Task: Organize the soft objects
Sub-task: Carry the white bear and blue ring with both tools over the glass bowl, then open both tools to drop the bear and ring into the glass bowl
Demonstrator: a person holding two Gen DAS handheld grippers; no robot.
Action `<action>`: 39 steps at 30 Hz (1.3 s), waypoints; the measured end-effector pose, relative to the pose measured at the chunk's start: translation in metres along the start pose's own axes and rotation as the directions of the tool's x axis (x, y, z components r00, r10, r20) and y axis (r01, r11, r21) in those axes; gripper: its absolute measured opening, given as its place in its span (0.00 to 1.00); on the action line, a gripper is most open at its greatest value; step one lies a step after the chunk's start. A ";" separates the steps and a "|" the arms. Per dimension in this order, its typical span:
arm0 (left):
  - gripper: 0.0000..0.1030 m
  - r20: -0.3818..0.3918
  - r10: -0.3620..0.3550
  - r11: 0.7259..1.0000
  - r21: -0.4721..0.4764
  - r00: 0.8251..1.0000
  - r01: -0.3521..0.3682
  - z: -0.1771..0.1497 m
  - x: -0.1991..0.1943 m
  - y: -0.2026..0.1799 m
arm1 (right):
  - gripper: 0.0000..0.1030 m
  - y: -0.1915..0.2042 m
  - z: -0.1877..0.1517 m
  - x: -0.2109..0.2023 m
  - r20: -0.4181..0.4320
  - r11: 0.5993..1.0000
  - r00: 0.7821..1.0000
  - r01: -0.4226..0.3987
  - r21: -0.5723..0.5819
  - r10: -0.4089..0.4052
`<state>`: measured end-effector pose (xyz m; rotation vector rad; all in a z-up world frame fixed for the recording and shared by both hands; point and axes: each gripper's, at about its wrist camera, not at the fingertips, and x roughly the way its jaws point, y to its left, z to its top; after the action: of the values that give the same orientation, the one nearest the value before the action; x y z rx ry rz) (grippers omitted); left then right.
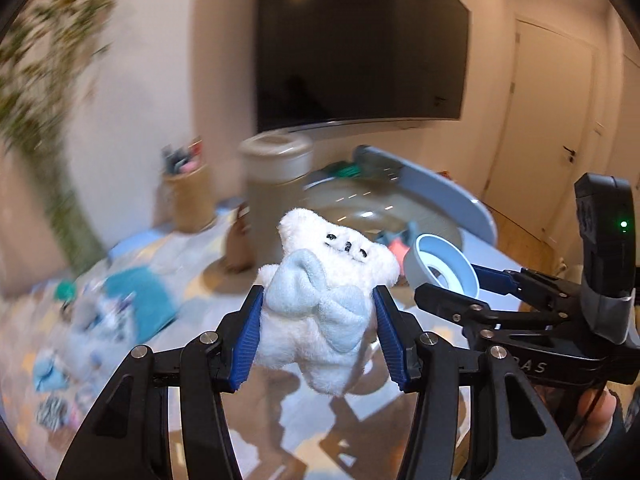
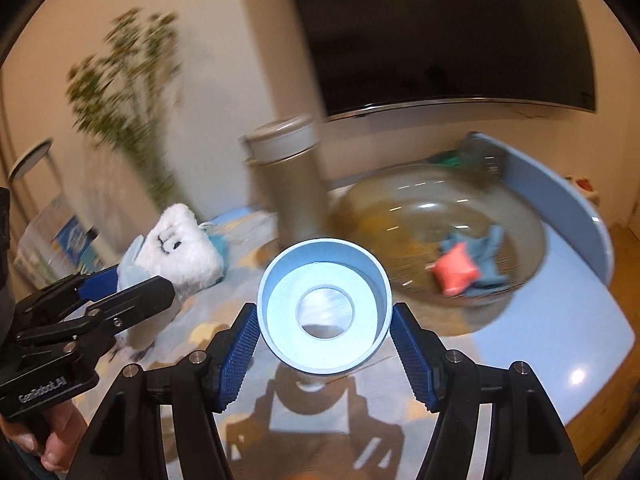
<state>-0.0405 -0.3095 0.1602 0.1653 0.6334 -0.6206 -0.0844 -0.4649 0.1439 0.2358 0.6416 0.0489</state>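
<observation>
My left gripper (image 1: 318, 332) is shut on a white plush toy (image 1: 320, 280) with a pale blue bow, held above the table; it also shows at the left of the right wrist view (image 2: 180, 248). My right gripper (image 2: 324, 334) is shut on a light blue round cup-like ring (image 2: 324, 308), held above the table; it shows at the right of the left wrist view (image 1: 440, 266). A large clear bowl (image 2: 400, 208) to the right holds a pink soft piece (image 2: 454, 272) and a blue cloth (image 2: 486, 248).
A tall grey canister (image 2: 288, 184) stands behind the ring. Loose cloths, a teal one (image 1: 140, 296) among them, lie on the table's left side. A woven basket (image 1: 188, 196) stands at the back left. A blue board (image 2: 560, 200) leans behind the bowl.
</observation>
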 end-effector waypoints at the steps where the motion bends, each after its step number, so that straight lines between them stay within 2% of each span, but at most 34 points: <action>1: 0.49 0.000 -0.006 1.000 0.012 1.000 0.006 0.006 0.006 -0.009 | 0.63 -0.009 0.003 -0.002 0.006 1.000 1.000 0.011 0.011 -0.011; 8: 0.49 -0.007 -0.046 0.998 0.042 0.999 0.046 0.044 0.045 -0.043 | 0.63 -0.093 0.030 -0.010 0.032 0.986 0.996 0.075 0.146 -0.081; 13: 0.49 -0.030 -0.072 0.996 0.043 0.997 0.073 0.066 0.080 -0.055 | 0.64 -0.129 0.050 0.002 0.023 0.973 0.996 0.079 0.215 -0.086; 16: 0.49 -0.046 -0.046 0.997 0.058 0.998 0.049 0.073 0.103 -0.062 | 0.64 -0.147 0.064 0.021 -0.014 0.953 0.994 0.111 0.283 -0.112; 19: 0.51 -0.052 -0.020 0.999 0.032 0.998 0.021 0.079 0.123 -0.056 | 0.64 -0.163 0.076 0.042 -0.057 0.936 0.995 0.100 0.339 -0.086; 20: 0.56 -0.048 -0.008 1.000 0.024 0.999 0.010 0.082 0.127 -0.054 | 0.64 -0.169 0.081 0.050 -0.074 0.928 0.995 0.096 0.361 -0.074; 22: 0.67 -0.035 0.006 1.000 0.026 0.999 -0.005 0.084 0.137 -0.052 | 0.65 -0.173 0.087 0.060 -0.081 0.918 0.995 0.085 0.387 -0.058; 23: 0.73 -0.037 0.023 0.999 0.035 0.999 -0.022 0.084 0.140 -0.051 | 0.69 -0.175 0.090 0.066 -0.084 0.913 0.995 0.075 0.401 -0.045; 24: 0.75 -0.040 0.035 0.998 0.045 0.999 -0.034 0.084 0.142 -0.052 | 0.71 -0.176 0.092 0.071 -0.093 0.907 0.995 0.069 0.416 -0.033; 26: 0.75 -0.041 -0.004 0.998 0.061 0.999 0.006 0.080 0.139 -0.053 | 0.72 -0.177 0.094 0.077 -0.097 0.901 0.995 0.042 0.432 0.000; 30: 0.76 -0.032 -0.045 0.995 0.093 0.998 0.048 0.069 0.129 -0.058 | 0.73 -0.168 0.087 0.078 -0.113 0.910 0.994 0.054 0.411 -0.008; 33: 0.76 -0.034 -0.056 0.993 0.105 0.998 0.059 0.061 0.118 -0.057 | 0.73 -0.159 0.078 0.076 -0.122 0.920 0.993 0.056 0.389 -0.010; 39: 0.76 0.016 -0.066 0.994 0.085 0.998 0.065 0.055 0.077 -0.046 | 0.73 -0.134 0.070 0.062 -0.094 0.946 0.996 0.032 0.323 -0.001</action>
<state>0.0087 -0.4021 0.1599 0.2182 0.5965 -0.7123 0.0037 -0.6016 0.1309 0.5489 0.7433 -0.0633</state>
